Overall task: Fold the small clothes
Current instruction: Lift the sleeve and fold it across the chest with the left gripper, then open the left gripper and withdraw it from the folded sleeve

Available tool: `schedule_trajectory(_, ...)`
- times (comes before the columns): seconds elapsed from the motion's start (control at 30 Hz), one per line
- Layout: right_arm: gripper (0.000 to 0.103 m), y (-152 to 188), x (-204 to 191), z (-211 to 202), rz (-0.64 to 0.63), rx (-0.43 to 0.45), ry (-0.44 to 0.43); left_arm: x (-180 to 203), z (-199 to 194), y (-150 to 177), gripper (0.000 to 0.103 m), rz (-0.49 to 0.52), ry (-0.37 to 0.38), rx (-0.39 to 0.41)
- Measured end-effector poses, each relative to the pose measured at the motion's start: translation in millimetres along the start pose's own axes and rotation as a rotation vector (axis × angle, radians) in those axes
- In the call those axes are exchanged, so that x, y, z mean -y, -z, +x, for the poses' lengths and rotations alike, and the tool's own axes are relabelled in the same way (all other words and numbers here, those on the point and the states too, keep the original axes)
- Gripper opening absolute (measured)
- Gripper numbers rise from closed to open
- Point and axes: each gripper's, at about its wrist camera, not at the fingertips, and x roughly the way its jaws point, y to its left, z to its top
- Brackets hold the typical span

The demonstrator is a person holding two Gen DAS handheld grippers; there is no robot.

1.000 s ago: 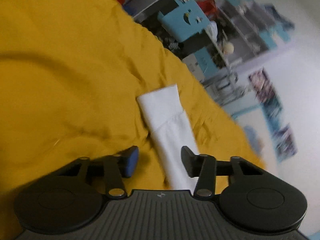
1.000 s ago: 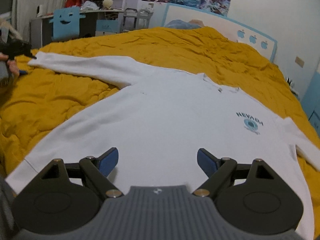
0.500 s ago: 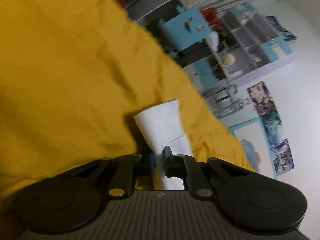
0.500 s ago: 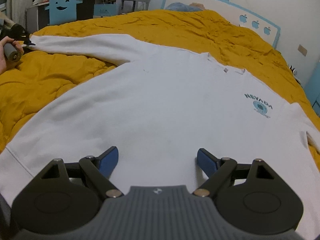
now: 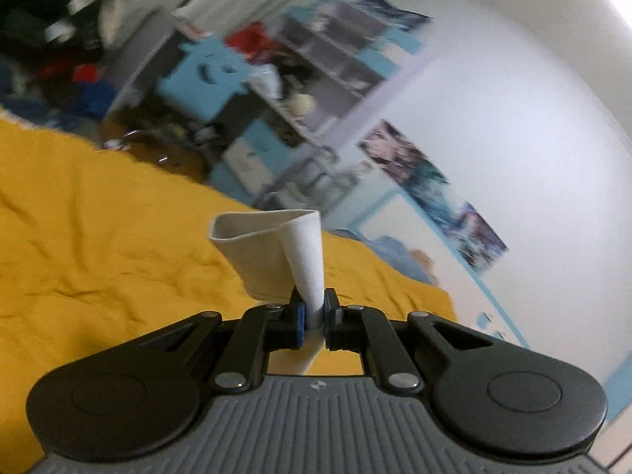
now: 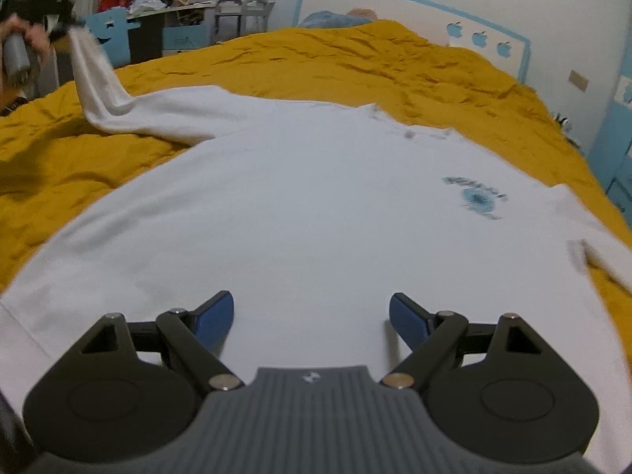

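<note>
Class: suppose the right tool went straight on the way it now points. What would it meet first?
Most likely the white sweatshirt spread on the yellow bedcover: the open right tool angles down at its lower body. Depth is unclear.

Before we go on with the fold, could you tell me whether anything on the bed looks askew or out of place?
Only the sweatshirt: one sleeve is lifted off the yellow bedspread, its cuff pinched in the left gripper. That fits folding.
</note>
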Motion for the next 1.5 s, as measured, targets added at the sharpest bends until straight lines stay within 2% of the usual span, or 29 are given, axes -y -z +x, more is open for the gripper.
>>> schedule_trajectory(0.13, 0.082, 2, 31, 0, 0.028, 0.029, 0.129, 56, -9, 22, 0.008, 0.056, 0.071, -0.032)
schedule_trajectory(0.2, 0.082, 8, 51, 0, 0.098, 0.03, 0.144, 78, -12, 34, 0.008, 0.083, 0.098, -0.042)
schedule_trajectory(0.33, 0.082, 26, 80, 6, 0.214, 0.003, 0.111, 113, -18, 59, 0.008, 0.107, 0.128, -0.067)
schedule_trajectory(0.43, 0.083, 34, 86, 9, 0.252, 0.008, 0.081, 135, -16, 80, 0.008, 0.117, 0.15, -0.104)
schedule_trajectory(0.6, 0.083, 38, 74, 13, 0.193, 0.024, 0.106, 167, -15, 119, 0.008, 0.152, 0.172, -0.173)
schedule_trajectory(0.83, 0.083, 41, 82, 8, 0.198, 0.029, 0.065, 209, -17, 178, 0.008, 0.242, 0.209, -0.26)
schedule_trajectory(1.07, 0.083, 40, 86, 12, 0.202, 0.027, 0.054, 230, -9, 241, 0.009, 0.232, 0.232, -0.378)
schedule_trajectory(1.2, 0.083, 43, 89, 11, 0.208, 0.029, 0.039, 246, -8, 279, 0.011, 0.312, 0.239, -0.405)
schedule_trajectory(1.3, 0.083, 43, 91, 12, 0.216, 0.027, 0.032, 258, -12, 301, 0.014, 0.348, 0.281, -0.446)
schedule_trajectory(1.4, 0.083, 43, 91, 13, 0.222, 0.026, 0.029, 274, -10, 319, 0.018, 0.43, 0.301, -0.513)
schedule_trajectory(1.43, 0.083, 42, 91, 13, 0.222, 0.026, 0.03, 278, -10, 323, 0.026, 0.461, 0.316, -0.535)
schedule_trajectory(1.47, 0.083, 42, 91, 13, 0.22, 0.027, 0.031, 282, -11, 327, 0.044, 0.494, 0.334, -0.561)
schedule_trajectory(1.5, 0.083, 42, 91, 13, 0.219, 0.026, 0.032, 286, -13, 330, 0.052, 0.532, 0.357, -0.598)
